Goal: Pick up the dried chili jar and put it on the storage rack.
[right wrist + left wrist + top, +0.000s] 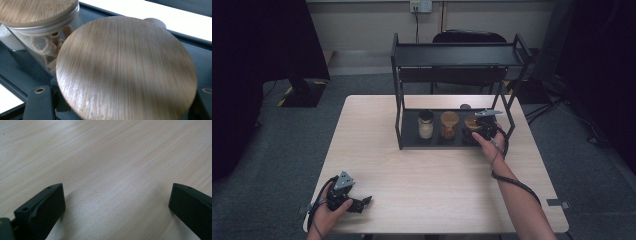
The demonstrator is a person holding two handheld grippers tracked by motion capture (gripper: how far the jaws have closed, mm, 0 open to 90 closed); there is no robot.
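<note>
at the black metal rack's point(400, 127) right edge the right gripper point(484, 131) clamps a bamboo-lidded glass jar point(125, 67) — the left gripper point(357, 204) rests wide open on the bare wooden table point(427, 175).

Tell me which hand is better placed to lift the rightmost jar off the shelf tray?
The right. Its gripper is already closed around the rightmost jar on the shelf tray; the left gripper rests open at the table's near corner.

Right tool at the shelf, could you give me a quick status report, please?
Right tool shut on right-hand jar, lower tray of rack. Left tool open, idle over table. Middle jar stands close alongside.
</note>
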